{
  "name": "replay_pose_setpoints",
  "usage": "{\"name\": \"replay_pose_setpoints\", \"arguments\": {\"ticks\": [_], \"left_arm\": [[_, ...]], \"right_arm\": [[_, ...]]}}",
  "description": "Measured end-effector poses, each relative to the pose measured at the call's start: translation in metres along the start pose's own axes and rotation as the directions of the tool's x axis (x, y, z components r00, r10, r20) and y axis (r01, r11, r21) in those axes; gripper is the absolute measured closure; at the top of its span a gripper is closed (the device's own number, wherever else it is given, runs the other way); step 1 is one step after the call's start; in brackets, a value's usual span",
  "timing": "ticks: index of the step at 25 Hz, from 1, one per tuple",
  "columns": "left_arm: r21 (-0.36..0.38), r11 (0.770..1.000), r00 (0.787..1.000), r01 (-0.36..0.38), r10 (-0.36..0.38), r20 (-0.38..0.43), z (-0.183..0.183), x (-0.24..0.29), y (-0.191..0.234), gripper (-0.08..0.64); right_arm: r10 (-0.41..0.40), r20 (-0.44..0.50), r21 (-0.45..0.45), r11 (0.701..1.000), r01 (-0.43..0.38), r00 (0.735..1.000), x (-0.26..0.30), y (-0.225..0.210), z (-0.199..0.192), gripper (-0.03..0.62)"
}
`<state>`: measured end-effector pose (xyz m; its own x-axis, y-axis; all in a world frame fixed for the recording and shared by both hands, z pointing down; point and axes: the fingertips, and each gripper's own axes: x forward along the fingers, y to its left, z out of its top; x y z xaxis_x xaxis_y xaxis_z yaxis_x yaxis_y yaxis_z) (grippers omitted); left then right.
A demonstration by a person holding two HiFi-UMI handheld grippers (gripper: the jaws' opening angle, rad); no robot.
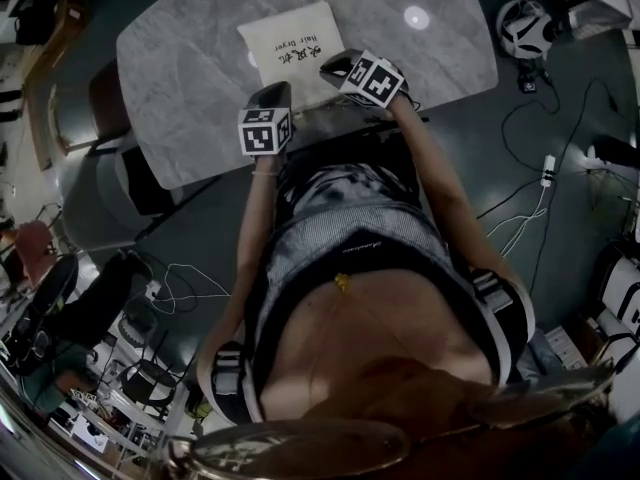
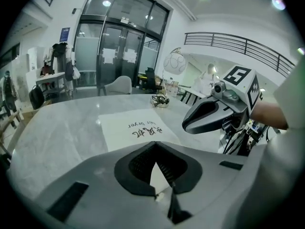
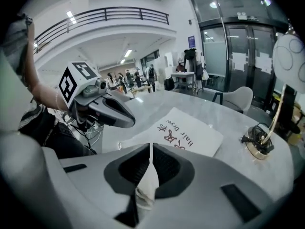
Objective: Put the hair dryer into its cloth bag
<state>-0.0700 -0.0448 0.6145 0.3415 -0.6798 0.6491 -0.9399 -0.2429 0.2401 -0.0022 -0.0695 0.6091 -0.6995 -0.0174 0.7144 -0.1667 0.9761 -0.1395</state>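
A: Tongs state?
B: left tongs (image 2: 157, 168) are clamped on a sliver of white cloth, right tongs (image 3: 148, 168) are clamped on a bunched bit of the same cloth. Looks like the near edge of the cloth bag (image 1: 290, 40)

A: Where's the rest of the bag?
B: lying on the marble tabletop (image 1: 200, 78), printed side up, just beyond both tongs

A: And the hair dryer?
B: not visible in any view, and I can't tell if it's inside the bag

A: Handling?
B: the bag should be light, limp and thin, so it will sag and fall shut. Best to pinch the hem at two spread points, as now, and pull them apart to keep the mouth open. I'd guess the dryer is hard, smooth and much heavier, so take it by the handle and support the bag from below
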Motion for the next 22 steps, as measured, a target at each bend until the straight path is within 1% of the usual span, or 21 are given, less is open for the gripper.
{"name": "replay_pose_setpoints", "arguments": {"ticks": [6, 10, 14, 18, 22], "left_arm": [[0.020, 1.000, 0.996, -0.007, 0.005, 0.092, 0.038, -0.013, -0.006, 0.552], [0.033, 0.999, 0.986, -0.022, 0.016, 0.163, 0.066, -0.023, -0.005, 0.552], [0.041, 0.998, 0.970, -0.044, 0.033, 0.240, 0.098, -0.036, -0.005, 0.552], [0.041, 0.997, 0.953, -0.059, 0.044, 0.301, 0.120, -0.048, -0.004, 0.552], [0.048, 0.996, 0.930, -0.075, 0.053, 0.363, 0.142, -0.063, -0.007, 0.552]], "right_arm": [[-0.015, 0.119, -0.045, 0.999, 0.021, 0.993, -0.022, -0.001, 0.043, 0.518], [-0.055, 0.200, -0.074, 0.995, 0.071, 0.978, -0.041, -0.009, 0.073, 0.518], [-0.094, 0.285, -0.079, 0.990, 0.121, 0.954, -0.065, -0.015, 0.097, 0.518], [-0.123, 0.353, -0.075, 0.984, 0.160, 0.927, -0.086, -0.017, 0.117, 0.520], [-0.152, 0.414, -0.062, 0.979, 0.195, 0.897, -0.110, -0.021, 0.136, 0.520]]}}
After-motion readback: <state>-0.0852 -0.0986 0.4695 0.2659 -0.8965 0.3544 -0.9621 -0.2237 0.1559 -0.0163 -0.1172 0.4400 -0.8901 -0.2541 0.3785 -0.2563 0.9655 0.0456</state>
